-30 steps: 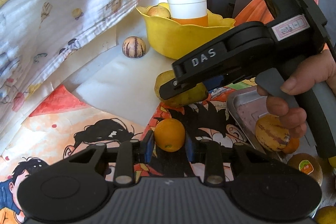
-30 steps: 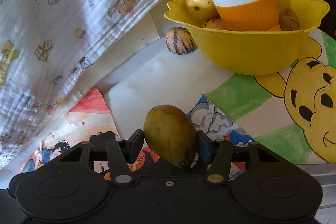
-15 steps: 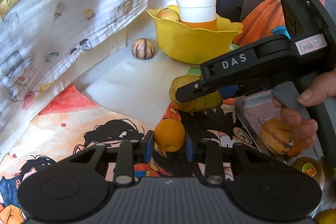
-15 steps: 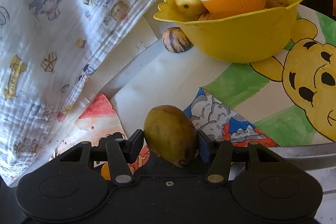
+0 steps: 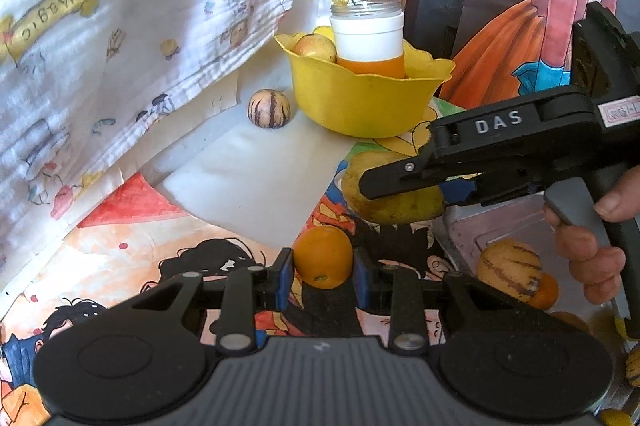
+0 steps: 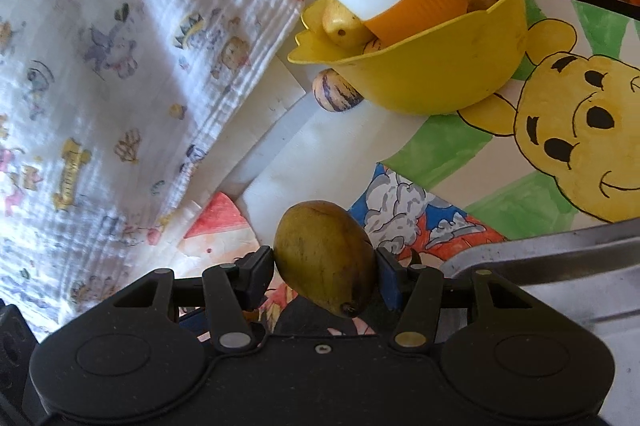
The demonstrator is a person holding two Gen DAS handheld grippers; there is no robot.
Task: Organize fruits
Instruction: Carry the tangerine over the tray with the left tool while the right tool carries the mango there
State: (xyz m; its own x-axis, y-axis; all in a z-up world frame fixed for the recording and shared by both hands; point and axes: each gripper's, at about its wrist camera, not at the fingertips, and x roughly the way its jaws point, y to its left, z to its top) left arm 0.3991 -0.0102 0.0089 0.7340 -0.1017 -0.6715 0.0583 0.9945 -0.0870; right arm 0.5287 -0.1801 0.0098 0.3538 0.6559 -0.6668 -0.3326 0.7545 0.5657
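Note:
My left gripper (image 5: 323,272) is shut on a small orange (image 5: 323,256) and holds it above the cartoon table cover. My right gripper (image 6: 326,272) is shut on a green-yellow mango (image 6: 325,254); it also shows in the left wrist view (image 5: 394,204), held just left of a metal tray (image 5: 480,230). A yellow bowl (image 5: 360,98) at the back holds an apple (image 5: 316,47), other fruit and a white-and-orange jar (image 5: 368,40). A striped pepino melon (image 5: 269,108) lies left of the bowl.
The tray (image 6: 560,254) at the right holds a striped melon (image 5: 510,272) and an orange fruit (image 5: 546,292). A printed white cloth (image 5: 120,26) hangs along the left. More fruit shows at the far right edge. Cartoon sheets cover the table.
Both grippers have moved back and to the right, away from the yellow bowl, each still holding its fruit. The mango now sits nearer the tray's left edge.

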